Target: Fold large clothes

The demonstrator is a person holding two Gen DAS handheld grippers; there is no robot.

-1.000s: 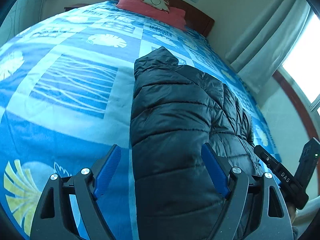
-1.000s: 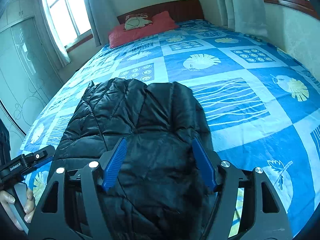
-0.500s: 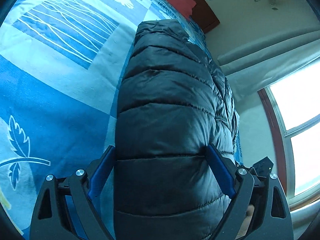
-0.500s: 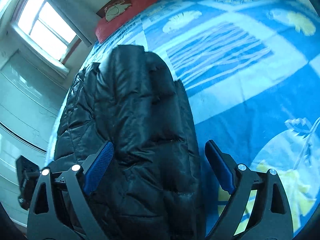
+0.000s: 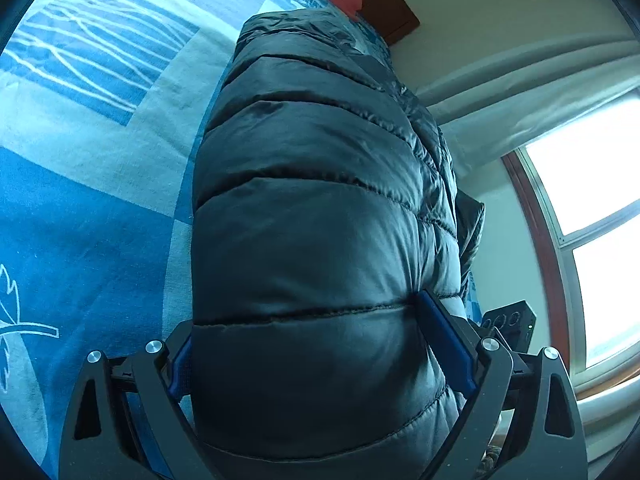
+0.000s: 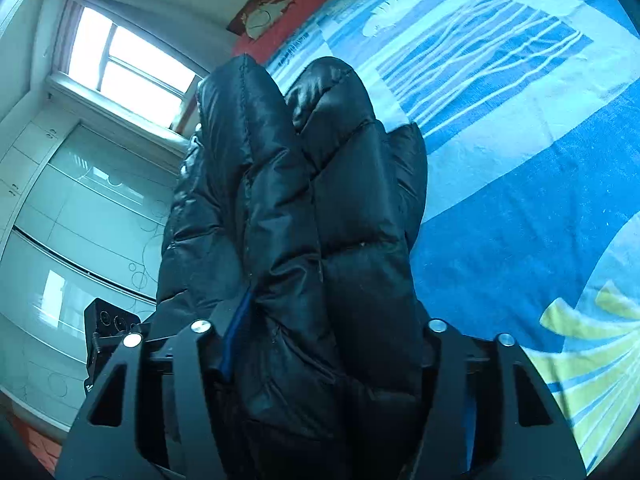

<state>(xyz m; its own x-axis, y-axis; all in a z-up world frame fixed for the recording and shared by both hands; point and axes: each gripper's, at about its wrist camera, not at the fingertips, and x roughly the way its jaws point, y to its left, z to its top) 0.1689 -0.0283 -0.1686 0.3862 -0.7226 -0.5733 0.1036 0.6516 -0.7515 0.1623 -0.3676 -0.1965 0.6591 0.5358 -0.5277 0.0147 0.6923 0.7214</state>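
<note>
Jacket (image 5: 320, 208) status: the black quilted puffer fills the gap between both sets of jaws and runs forward from them over the bed (image 5: 80, 184).

Your left gripper (image 5: 320, 344) has its jaws spread wide around a thick quilted panel. The blue pad (image 5: 446, 344) on its right finger presses into the jacket's side at a stitched seam; the pad on the other finger is mostly hidden behind the padding, with only a blue sliver showing. The fabric bulges between the fingers, so the jaws are clamped on the jacket rather than standing clear of it.

Your right gripper (image 6: 320, 344) likewise holds the garment. In its view the jacket (image 6: 304, 208) is bunched into two rounded folds that rise ahead of the jaws. A narrow blue pad edge (image 6: 236, 332) shows on the left finger, sunk into the padding; the opposite pad is covered by cloth. Jaws closed on the jacket — contact on the hidden side cannot be confirmed directly.

Beyond the jaws lies the blue patterned bedspread (image 6: 520, 140), with a red pillow (image 6: 288, 12) and a wooden headboard (image 5: 394, 12) at the far end. To the left of the right jaws are a window (image 6: 120, 60) and pale cabinet doors (image 6: 72, 208). To the right of the left jaws are a curtain (image 5: 520, 92) and a bright window (image 5: 592, 200).
</note>
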